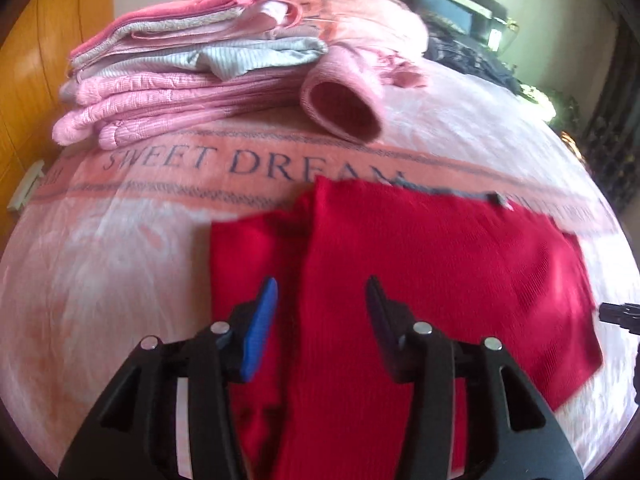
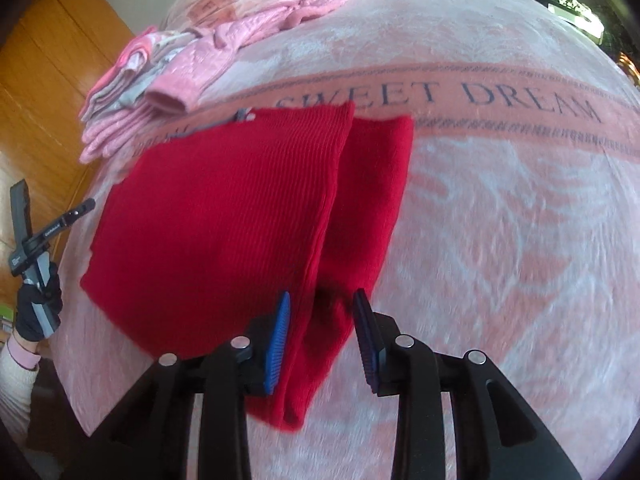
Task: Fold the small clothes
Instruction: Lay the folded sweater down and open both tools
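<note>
The red garment (image 2: 224, 216) lies flat on the pink blanket (image 2: 500, 240), its folded strip at 6 o'clock between the wide-open, empty right gripper (image 2: 320, 328); the left gripper (image 1: 320, 312) also hovers open, so pinch only this edge before closing.

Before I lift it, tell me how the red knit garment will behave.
The red knit garment lies flat and folded over itself, so it would probably droop limply. Its ribbed knit probably grips the pads. It looks thin, likely light.
</note>
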